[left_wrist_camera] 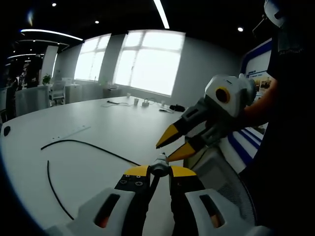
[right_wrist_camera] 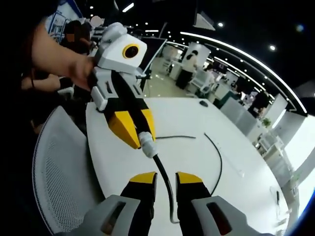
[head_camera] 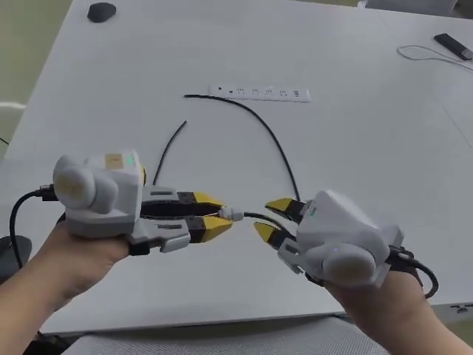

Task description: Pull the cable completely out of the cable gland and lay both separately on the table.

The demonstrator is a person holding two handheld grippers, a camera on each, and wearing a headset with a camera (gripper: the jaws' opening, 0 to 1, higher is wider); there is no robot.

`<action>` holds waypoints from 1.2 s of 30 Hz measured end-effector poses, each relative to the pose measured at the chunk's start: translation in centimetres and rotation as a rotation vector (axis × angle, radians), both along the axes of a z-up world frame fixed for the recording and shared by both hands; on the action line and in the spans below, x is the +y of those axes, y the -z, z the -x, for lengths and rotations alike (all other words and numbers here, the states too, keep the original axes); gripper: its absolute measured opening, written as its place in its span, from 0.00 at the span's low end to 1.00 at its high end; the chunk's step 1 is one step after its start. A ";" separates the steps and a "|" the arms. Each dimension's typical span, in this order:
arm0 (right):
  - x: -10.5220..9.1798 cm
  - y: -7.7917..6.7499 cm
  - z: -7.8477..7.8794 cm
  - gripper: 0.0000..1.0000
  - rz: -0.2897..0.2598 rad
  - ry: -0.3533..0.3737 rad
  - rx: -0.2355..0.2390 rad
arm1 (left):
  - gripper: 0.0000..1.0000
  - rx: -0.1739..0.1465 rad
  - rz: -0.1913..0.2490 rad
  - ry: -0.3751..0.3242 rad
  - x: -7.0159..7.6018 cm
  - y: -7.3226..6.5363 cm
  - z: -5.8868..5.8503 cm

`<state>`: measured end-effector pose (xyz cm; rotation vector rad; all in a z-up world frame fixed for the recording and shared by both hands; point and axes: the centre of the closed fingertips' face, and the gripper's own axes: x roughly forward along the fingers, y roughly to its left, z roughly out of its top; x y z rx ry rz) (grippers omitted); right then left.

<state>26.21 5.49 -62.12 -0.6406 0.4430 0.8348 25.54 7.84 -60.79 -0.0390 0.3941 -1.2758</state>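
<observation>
White tabletop (head_camera: 369,163) runs broad and mostly bare under both grippers, in a big open office with bright windows at the far wall. The left gripper (head_camera: 218,214) is held low over the near part of the table, its yellow-tipped fingers (left_wrist_camera: 135,171) closed tight on the cable gland (head_camera: 230,214), a small pale grey fitting whose nose pokes out to the right beyond the tips. A thin black cable (head_camera: 273,140) comes out of that nose, so it is not yet free of the gland. It passes between the fingers of the right gripper (head_camera: 272,218), then bends away in a long arc across the table and ends near the power strip (head_camera: 259,92) at the far side. The right gripper's jaws stand a little apart; in the right gripper view the cable (right_wrist_camera: 165,172) lies in the gap with room on each side, not pinched. The two grippers point at each other, tips near but not touching.

A second short black strand (head_camera: 168,148) lies loose on the table, to the left of the arc. A dark round object (head_camera: 101,11) sits at the far left, and a black remote (head_camera: 452,46) with a white wire (head_camera: 425,53) at the far right, all well apart from the grippers. The near table edge is close below both hands, with a white mesh chair (right_wrist_camera: 54,167) just beyond it.
</observation>
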 end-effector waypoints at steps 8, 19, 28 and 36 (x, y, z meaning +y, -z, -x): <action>1.4 0.5 -0.1 0.08 0.043 -0.030 -0.016 | 0.15 -0.009 -0.010 0.008 -0.3 0.1 -0.1; 0.9 0.6 -0.4 0.02 0.045 -0.005 -0.013 | 0.15 -0.023 -0.018 0.015 -0.3 0.3 -0.3; -0.3 1.1 -0.9 0.01 0.016 0.038 0.020 | 0.15 -0.030 -0.026 0.015 -0.1 0.5 -0.5; -1.6 1.8 -1.5 0.00 -0.025 0.097 0.048 | 0.15 -0.028 -0.026 0.011 -0.2 0.5 -0.7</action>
